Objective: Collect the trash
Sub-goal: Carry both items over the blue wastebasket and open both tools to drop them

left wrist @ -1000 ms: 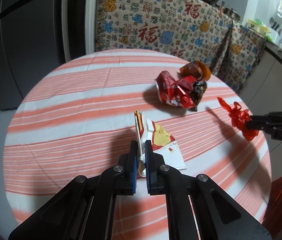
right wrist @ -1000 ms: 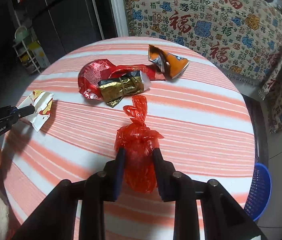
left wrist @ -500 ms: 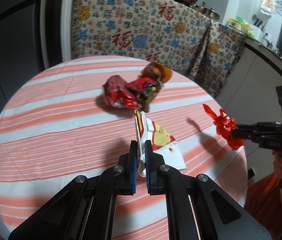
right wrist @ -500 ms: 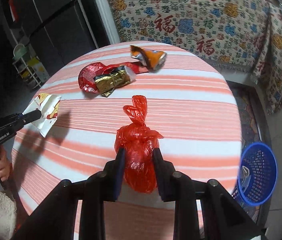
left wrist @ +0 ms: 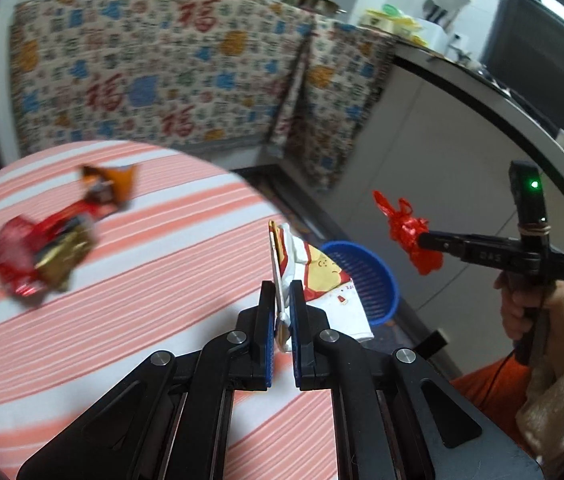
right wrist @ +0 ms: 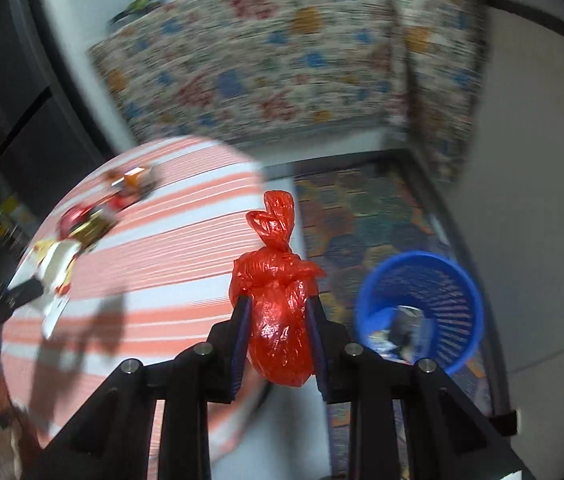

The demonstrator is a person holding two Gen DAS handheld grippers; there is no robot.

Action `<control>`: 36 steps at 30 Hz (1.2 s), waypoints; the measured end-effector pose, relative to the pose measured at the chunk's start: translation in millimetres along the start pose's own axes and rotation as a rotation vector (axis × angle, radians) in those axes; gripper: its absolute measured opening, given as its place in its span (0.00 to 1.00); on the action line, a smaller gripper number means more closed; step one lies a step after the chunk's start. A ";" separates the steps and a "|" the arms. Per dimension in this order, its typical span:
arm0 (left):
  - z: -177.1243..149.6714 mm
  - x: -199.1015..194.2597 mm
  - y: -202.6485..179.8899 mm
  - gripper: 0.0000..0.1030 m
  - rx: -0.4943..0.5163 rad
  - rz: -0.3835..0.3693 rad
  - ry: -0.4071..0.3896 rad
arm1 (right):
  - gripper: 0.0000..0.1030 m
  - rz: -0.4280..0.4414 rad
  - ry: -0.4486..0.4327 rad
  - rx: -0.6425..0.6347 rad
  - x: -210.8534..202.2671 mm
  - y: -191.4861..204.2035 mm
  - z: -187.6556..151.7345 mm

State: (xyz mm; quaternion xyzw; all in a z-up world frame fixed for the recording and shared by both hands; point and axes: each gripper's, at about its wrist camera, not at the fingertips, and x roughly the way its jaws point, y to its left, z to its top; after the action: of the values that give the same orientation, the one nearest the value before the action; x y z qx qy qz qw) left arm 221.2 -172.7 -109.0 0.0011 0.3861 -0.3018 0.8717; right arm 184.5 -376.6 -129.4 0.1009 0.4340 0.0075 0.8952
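1. Blue mesh wastebasket (right wrist: 422, 312) stands on the patterned floor beside the round table (left wrist: 121, 280); crumpled wrappers lie in its bottom.
2. My right gripper (right wrist: 277, 320) clamps a knotted, crinkled red plastic bag (right wrist: 277, 304), held just left of the basket.
3. My left gripper (left wrist: 282, 304) pinches a flat white-and-yellow wrapper (left wrist: 322, 280) at the table's edge.
4. Foil snack wrappers (left wrist: 41, 252) lie on the striped tablecloth.

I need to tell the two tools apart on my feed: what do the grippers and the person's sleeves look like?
Both are black handheld grippers with silver bolts and blue-padded fingers. The right gripper has white lettering, a thin cable, and a black box with a green light above its handle. The left gripper looks alike. The sleeve is cream and fuzzy.
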 end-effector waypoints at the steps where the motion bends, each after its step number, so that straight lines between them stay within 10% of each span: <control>1: 5.3 9.2 -9.7 0.05 0.009 -0.012 0.004 | 0.27 -0.023 -0.003 0.019 -0.7 -16.6 3.7; 13: 39.9 189.6 -119.3 0.05 0.069 -0.080 0.114 | 0.27 -0.173 0.047 0.166 47.4 -156.3 16.8; 27: 11.3 308.0 -142.3 0.07 0.065 -0.055 0.208 | 0.28 -0.142 0.132 0.318 121.9 -240.2 -4.1; 29: 9.0 319.3 -145.8 0.16 0.067 -0.056 0.216 | 0.31 -0.142 0.133 0.334 126.9 -246.3 -5.5; 31: 7.2 326.0 -149.4 0.63 0.068 -0.054 0.224 | 0.38 -0.132 0.134 0.367 133.2 -253.7 -7.9; 36: 10.7 317.5 -152.3 0.73 0.068 -0.049 0.188 | 0.50 -0.120 0.129 0.403 134.8 -265.9 -12.5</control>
State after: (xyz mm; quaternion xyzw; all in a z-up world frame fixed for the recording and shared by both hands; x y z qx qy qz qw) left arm 313.2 -466.4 -280.2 0.0494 0.4556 -0.3346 0.8235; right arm 239.0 -621.2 -291.3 0.2510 0.4885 -0.1264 0.8260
